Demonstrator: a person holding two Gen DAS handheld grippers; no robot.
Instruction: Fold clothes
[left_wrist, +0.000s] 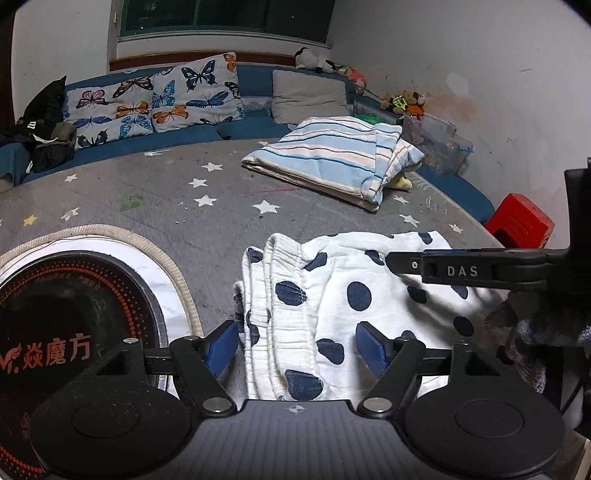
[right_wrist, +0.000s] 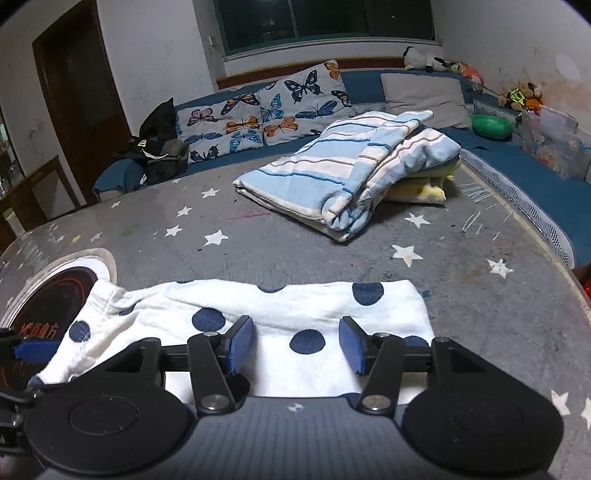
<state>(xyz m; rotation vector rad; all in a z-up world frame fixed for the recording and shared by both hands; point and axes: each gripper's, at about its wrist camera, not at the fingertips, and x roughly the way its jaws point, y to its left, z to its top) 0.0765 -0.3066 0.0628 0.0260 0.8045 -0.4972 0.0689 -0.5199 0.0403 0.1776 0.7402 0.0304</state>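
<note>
Shorts (left_wrist: 325, 302), white with navy dots, lie folded on the grey star-print surface (left_wrist: 166, 221), lower centre of frame. Left tongs (left_wrist: 297, 345) and right tongs (right_wrist: 297, 341) both gape apart over them, gripping nothing, probably positioned at opposite ends for the next fold.

The left tool (left_wrist: 297, 349), black with blue padded fingers, is held low and level, its jaws spread wide apart and gripping nothing. The right tool (right_wrist: 297, 345), of the same build, is likewise low with jaws wide apart; in the left wrist view it reaches in sideways from the right.
</note>
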